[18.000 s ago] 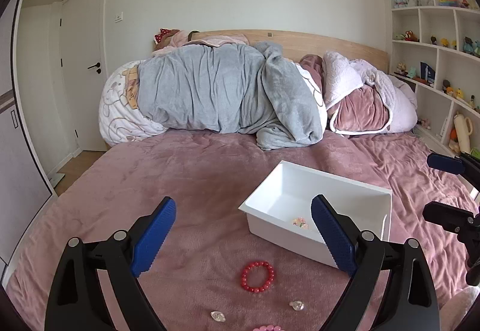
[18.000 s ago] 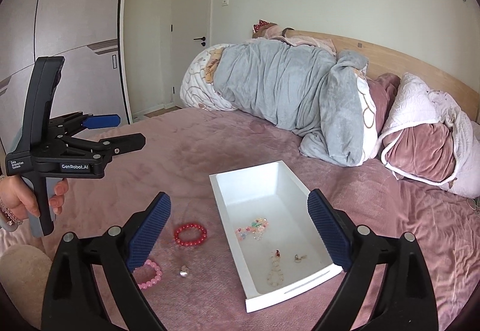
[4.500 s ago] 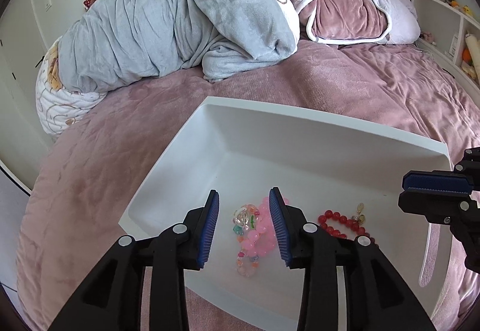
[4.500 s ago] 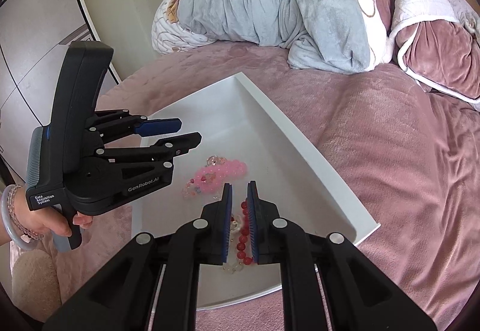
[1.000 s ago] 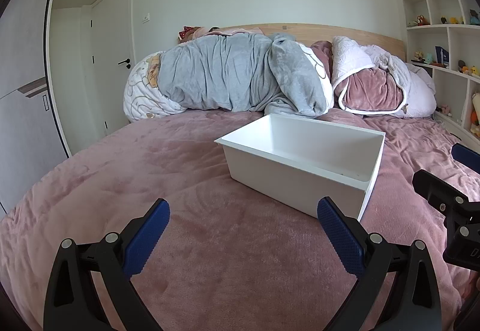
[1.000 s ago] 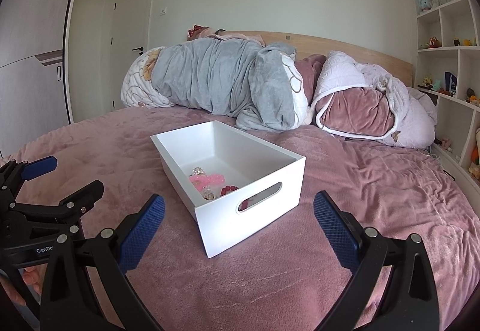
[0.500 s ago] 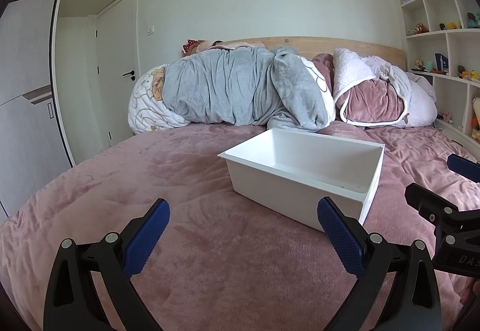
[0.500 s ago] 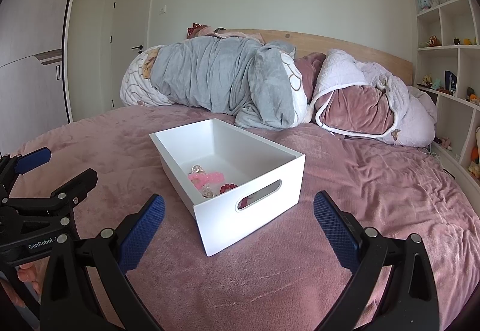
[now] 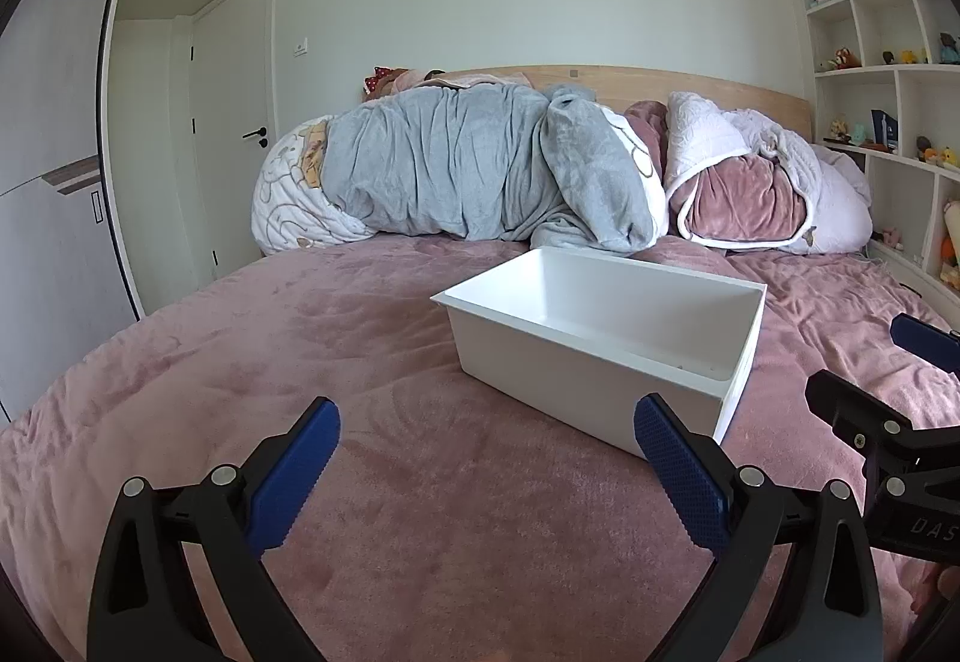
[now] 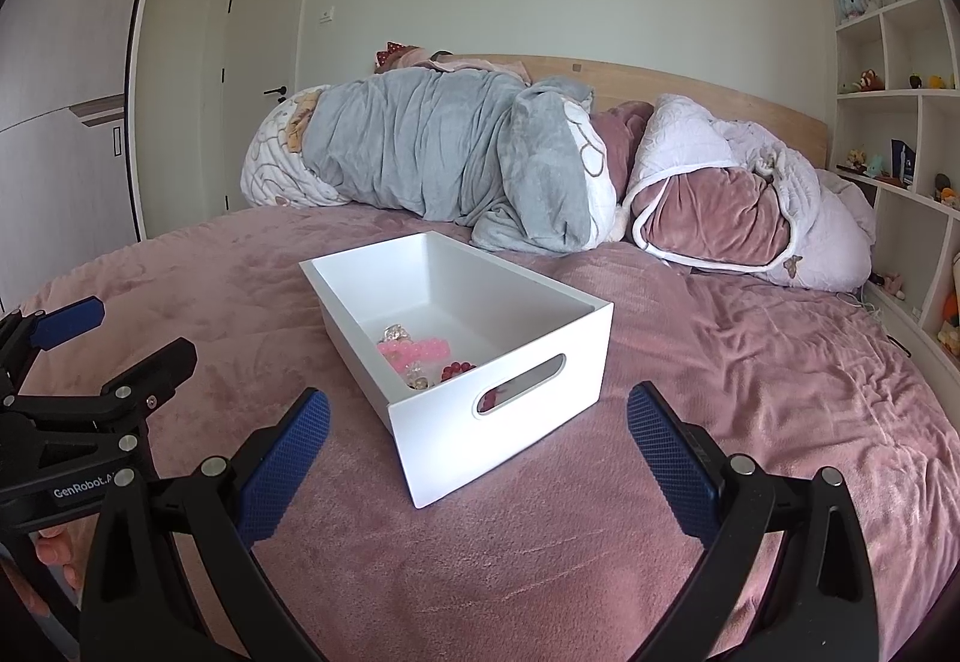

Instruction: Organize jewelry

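Jewelry (image 10: 420,356), including 1 pink bead bracelet (image 10: 414,349) and 1 red one (image 10: 457,370), lies inside 1 white box (image 10: 516,329) on a pink bedspread (image 10: 750,362); 2 hand-held grippers, left (image 9: 486,473) and right (image 10: 479,452), hover spread wide, holding nothing.

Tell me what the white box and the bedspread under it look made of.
White box: likely matte painted wood or rigid plastic; thick flat walls, clean slot handle, no gloss. Bedspread: soft plush fleece or velvet, mauve; brushed nap shows streaks and creases.

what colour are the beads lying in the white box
Mostly pink beads, with some dark red ones beside them; the right wrist view shows them best.
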A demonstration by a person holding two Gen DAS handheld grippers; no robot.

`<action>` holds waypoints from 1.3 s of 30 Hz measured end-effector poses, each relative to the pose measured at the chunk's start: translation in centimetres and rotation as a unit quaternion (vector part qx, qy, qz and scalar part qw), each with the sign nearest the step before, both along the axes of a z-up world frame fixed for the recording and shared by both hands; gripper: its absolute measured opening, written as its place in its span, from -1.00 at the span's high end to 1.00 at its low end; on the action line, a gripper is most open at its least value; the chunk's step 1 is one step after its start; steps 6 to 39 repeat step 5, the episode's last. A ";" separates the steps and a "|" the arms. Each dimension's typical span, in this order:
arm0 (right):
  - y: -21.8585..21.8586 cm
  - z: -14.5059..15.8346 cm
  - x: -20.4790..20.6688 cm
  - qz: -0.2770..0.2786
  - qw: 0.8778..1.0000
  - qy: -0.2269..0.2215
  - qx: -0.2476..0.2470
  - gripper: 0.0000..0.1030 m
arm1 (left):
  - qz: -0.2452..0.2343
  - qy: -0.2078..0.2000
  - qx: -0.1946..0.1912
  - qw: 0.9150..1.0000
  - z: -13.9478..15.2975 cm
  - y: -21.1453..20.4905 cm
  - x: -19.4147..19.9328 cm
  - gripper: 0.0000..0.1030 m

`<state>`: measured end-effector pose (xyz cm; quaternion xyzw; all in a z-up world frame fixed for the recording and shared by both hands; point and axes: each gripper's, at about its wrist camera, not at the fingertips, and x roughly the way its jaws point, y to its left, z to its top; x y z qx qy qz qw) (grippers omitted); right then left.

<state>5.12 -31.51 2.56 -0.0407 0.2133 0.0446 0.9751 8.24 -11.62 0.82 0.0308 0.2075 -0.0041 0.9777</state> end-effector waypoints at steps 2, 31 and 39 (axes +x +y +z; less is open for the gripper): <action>0.0 0.0 0.0 0.000 1.000 0.000 0.000 -0.90 | 0.005 -0.012 0.002 1.000 0.2 0.0 -0.3 -0.93; 0.0 -0.1 -0.1 0.000 1.000 0.001 0.000 -0.90 | 0.005 -0.013 0.008 1.000 0.3 -0.2 -0.3 -0.93; 0.0 -0.1 -0.1 0.000 1.000 0.001 0.000 -0.90 | 0.005 -0.013 0.008 1.000 0.3 -0.2 -0.3 -0.93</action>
